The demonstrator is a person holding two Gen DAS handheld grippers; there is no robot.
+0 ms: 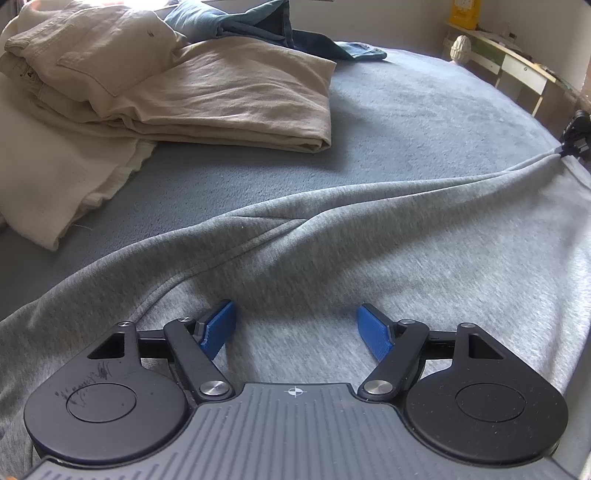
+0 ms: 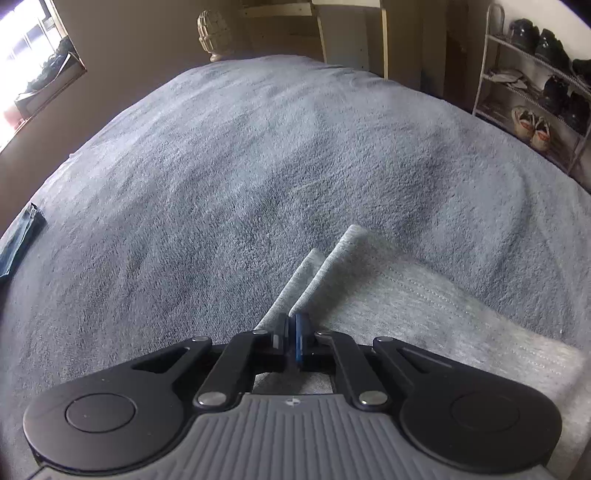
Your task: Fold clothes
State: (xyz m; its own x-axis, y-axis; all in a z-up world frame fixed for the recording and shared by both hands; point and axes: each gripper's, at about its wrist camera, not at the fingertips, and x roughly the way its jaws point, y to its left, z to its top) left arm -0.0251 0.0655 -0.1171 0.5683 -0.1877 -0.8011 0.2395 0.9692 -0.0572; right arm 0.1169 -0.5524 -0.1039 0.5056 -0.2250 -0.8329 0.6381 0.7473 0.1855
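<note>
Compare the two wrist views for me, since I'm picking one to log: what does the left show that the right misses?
Only the left wrist view shows the folded beige clothes, the dark blue garments behind them, and the open left hand-held gripper.

Only the right wrist view shows the shoe rack and the right hand-held gripper shut on a bunched edge of fabric.

Both show the grey garment and the grey blanket.
</note>
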